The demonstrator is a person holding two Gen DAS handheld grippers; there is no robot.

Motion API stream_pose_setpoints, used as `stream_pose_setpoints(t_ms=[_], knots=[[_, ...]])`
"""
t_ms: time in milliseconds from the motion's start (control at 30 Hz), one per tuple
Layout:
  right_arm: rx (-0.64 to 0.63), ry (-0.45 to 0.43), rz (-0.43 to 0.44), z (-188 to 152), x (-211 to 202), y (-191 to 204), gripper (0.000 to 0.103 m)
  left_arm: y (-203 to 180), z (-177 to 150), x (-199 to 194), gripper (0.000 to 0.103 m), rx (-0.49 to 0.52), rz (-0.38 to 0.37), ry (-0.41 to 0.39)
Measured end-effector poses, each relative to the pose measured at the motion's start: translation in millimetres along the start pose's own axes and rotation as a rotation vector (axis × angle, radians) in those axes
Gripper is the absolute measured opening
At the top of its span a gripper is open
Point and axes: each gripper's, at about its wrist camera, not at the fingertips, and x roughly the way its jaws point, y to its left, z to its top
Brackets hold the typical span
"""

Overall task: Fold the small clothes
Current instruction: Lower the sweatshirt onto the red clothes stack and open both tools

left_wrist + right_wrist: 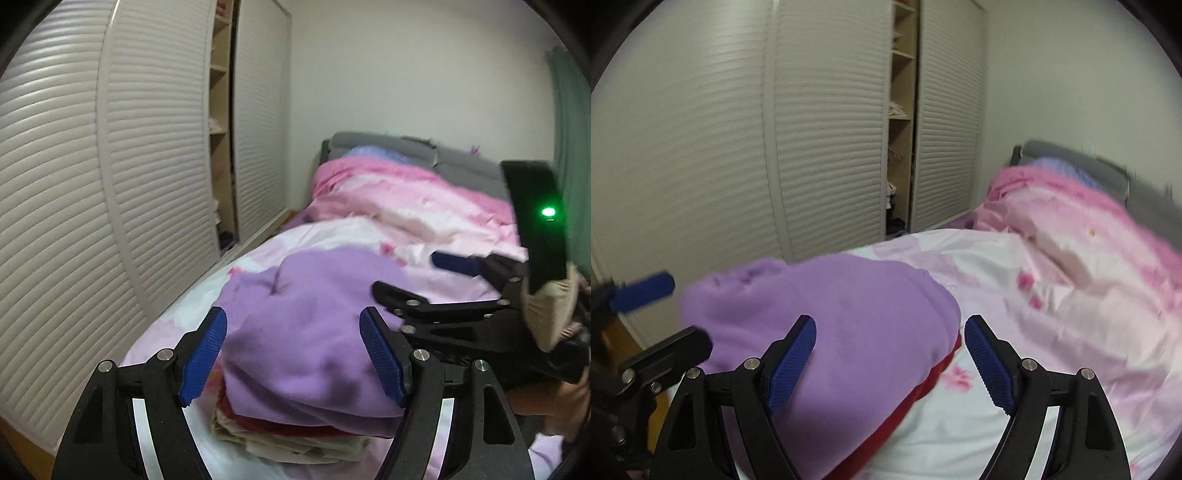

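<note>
A folded purple garment point(306, 325) lies on top of a stack of folded clothes, with a red layer point(280, 424) and cream layers point(295, 446) beneath it, on the bed. My left gripper point(293, 354) is open and empty, its blue pads either side of the purple garment just above it. My right gripper point(890, 360) is open and empty over the garment's point(831, 332) right edge, with the red layer point(923, 384) showing below. The right gripper also shows in the left wrist view point(417, 277), and the left gripper in the right wrist view point(665, 310).
The bed sheet point(960, 424) is white with pink flowers. A crumpled pink duvet point(406, 195) lies toward the grey headboard point(461, 155). White louvered wardrobe doors point(92, 184) with an open shelf gap point(221, 122) stand at the left. A green curtain point(569, 129) hangs at the right.
</note>
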Motion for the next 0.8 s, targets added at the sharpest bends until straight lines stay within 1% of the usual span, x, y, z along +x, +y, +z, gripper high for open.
stream_pose_setpoints(t_ms=[100,167,300,400,467,567,667,800], knots=[[-0.049,0.026,-0.021,-4.5,12.3,7.7,0.083,12.5,-11.0,18.9,0.073,-0.032,0.057,0.052],[-0.045,0.027,-0.009,-6.9,16.2,8.7,0.083,20.6,-18.3,27.9,0.074,-0.063,0.041,0.083],[-0.022,0.057,0.0,-11.3,30.9,7.0,0.083,26.1,-26.7,38.5,0.074,-0.079,0.039,0.096],[0.006,0.084,0.007,-16.5,43.1,3.5,0.086,33.5,-34.9,48.6,0.075,-0.131,0.015,0.114],[0.011,0.084,0.002,-17.0,43.1,4.1,0.086,36.1,-38.2,47.2,0.075,-0.157,0.003,0.099],[-0.007,0.047,-0.028,-13.7,26.6,8.9,0.086,29.8,-34.4,31.2,0.075,-0.134,0.016,0.052],[-0.015,-0.013,-0.049,-11.8,0.5,10.1,0.086,22.0,-27.9,13.1,0.074,-0.118,0.038,0.02],[0.036,-0.062,-0.04,-14.7,-40.2,3.4,0.086,7.3,-21.9,-20.8,0.074,-0.086,0.048,-0.033]])
